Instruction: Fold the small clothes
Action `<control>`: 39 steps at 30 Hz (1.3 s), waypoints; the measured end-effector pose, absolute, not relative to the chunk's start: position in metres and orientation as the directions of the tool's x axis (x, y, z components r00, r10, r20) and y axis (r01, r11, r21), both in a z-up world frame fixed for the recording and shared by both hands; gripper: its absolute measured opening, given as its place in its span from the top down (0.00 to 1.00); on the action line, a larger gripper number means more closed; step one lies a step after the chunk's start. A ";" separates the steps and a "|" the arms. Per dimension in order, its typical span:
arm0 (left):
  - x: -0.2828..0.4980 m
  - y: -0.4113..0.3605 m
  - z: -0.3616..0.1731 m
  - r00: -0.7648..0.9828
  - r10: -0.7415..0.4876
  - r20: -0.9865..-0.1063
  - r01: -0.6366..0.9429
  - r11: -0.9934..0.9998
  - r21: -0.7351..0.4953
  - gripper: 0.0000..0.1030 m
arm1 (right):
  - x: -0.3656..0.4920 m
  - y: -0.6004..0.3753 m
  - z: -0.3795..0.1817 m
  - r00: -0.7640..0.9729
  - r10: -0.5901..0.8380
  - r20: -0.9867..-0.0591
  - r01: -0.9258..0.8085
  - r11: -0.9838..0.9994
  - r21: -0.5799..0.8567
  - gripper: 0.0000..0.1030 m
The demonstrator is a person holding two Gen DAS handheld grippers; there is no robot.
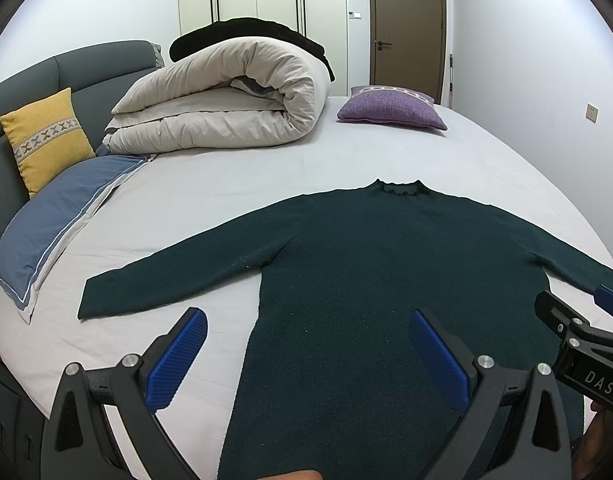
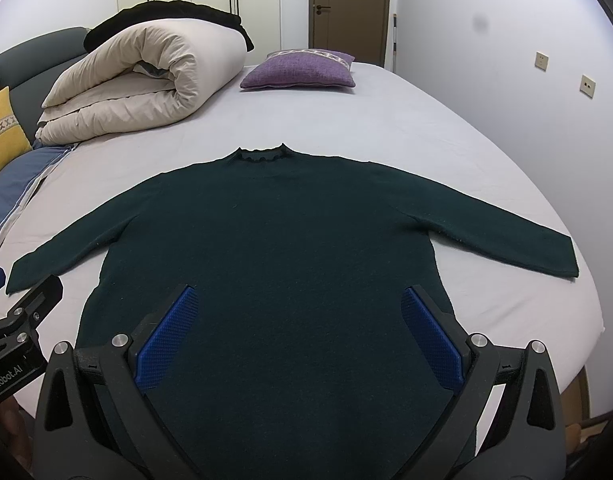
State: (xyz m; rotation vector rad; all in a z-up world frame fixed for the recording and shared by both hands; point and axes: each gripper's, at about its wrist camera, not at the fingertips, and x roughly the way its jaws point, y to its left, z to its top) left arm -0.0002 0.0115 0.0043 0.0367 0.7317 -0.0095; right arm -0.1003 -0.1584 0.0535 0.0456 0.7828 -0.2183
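Bed (image 2: 446, 128) bears sweater (image 2: 290, 232), hem cut off.

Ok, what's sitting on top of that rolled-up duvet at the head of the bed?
A black fuzzy item lies draped over the top of the beige duvet, trailing down its far side. Its shape and how far it reaches behind are hidden by the roll, so I cannot tell what it is.
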 end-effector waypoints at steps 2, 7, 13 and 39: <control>0.000 0.012 0.004 0.743 0.003 -0.669 0.022 0.999 0.029 0.00 | -0.100 -0.159 0.054 0.688 -0.177 -0.704 0.211 0.977 -0.040 0.00; 0.000 0.012 0.004 0.743 0.003 -0.669 0.022 0.999 0.029 0.00 | -0.100 -0.156 0.051 0.687 -0.176 -0.705 0.209 0.977 -0.040 0.00; 0.000 0.013 0.003 0.741 0.002 -0.671 0.019 1.000 0.024 0.00 | -0.100 -0.154 0.050 0.686 -0.173 -0.706 0.206 0.978 -0.040 0.00; 0.011 0.008 -0.015 0.710 -0.062 -0.701 0.036 0.998 -0.051 0.00 | -0.091 -0.225 0.041 0.709 -0.141 -0.691 0.263 0.962 0.073 0.00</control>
